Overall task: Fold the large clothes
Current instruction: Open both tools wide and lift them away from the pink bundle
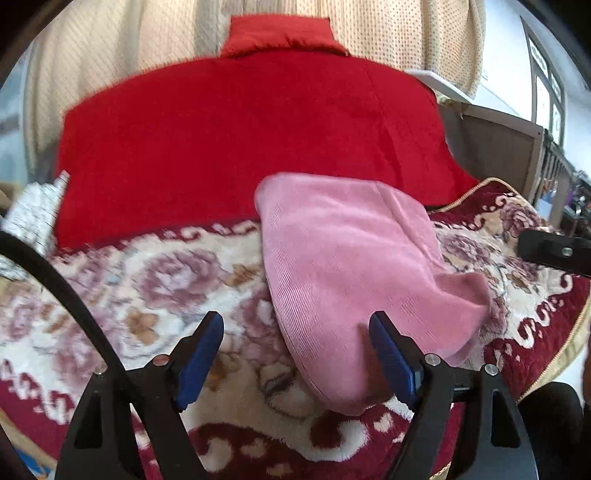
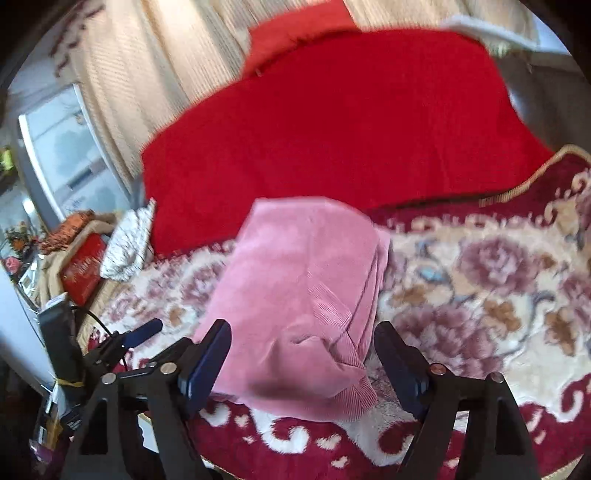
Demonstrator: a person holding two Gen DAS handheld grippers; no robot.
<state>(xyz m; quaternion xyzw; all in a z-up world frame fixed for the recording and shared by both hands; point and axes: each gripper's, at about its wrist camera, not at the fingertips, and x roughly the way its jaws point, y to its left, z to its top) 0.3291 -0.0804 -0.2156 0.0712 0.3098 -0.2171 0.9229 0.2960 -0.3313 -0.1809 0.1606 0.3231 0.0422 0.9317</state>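
Note:
A pink ribbed garment lies folded in a compact bundle on a floral red and cream blanket. It also shows in the right wrist view. My left gripper is open and empty, just above the blanket, its right finger beside the bundle's near left edge. My right gripper is open and empty, its fingers either side of the bundle's near end. The left gripper's blue tip shows at the left of the right wrist view.
A large red cushion lies behind the garment against a cream curtain. A patterned white cloth, a red box and clutter sit at the left. The blanket's gold-trimmed edge runs at the right.

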